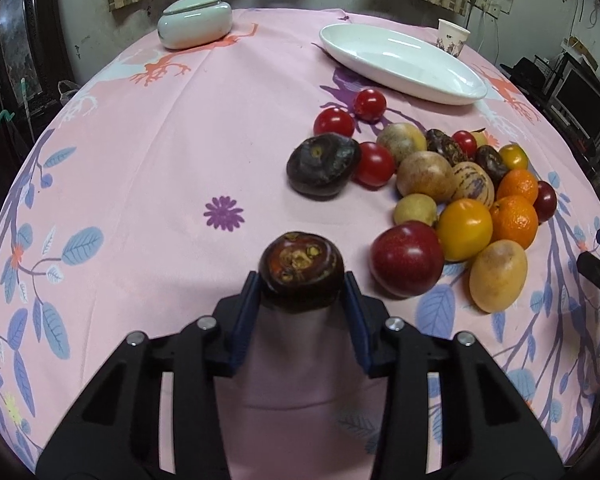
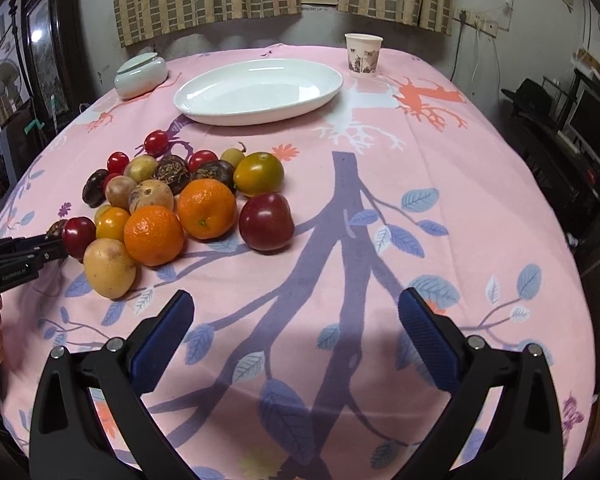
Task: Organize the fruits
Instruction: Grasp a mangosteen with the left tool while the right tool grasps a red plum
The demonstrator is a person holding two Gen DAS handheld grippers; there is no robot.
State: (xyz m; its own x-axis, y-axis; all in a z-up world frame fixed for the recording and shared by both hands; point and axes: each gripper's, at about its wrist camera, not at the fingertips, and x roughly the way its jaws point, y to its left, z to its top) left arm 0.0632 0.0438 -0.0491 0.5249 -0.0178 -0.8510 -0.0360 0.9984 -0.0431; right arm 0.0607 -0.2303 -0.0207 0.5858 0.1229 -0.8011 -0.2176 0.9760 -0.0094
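Tablecloth [image 2: 380,240]: pink, printed with purple branches, blue leaves and orange deer shapes; it covers the whole table.
White oval dish [image 2: 260,92]: the landmark here; it sits toward the far edge of the cloth with nothing in it.
Fruit pile [image 2: 172,196]: on the cloth on the near side of the dish, apart from its rim; cherry tomatoes lie closest to the dish, the larger fruits farther from it.
Left gripper [image 1: 302,280]: well on the near side of the dish and beside the pile; its blue pads [image 1: 249,300] are closed in partway and press both flanks of a dark water chestnut.
Right gripper [image 2: 296,320]: near side of the dish, over bare cloth beside the pile; its fingers are spread wide with nothing between them.
Lidded celadon jar [image 2: 141,74]: just off one end of the dish, at the far edge.
Paper cup [image 2: 363,54]: upright, past the other end of the dish.
Two oranges [image 2: 180,220]: touching each other, at the pile's edge farthest from the dish.
Red plum [image 2: 266,220]: beside the oranges.
Dark water chestnut [image 1: 302,272]: clamped in the left gripper, scarred top facing the camera, separate from the pile.
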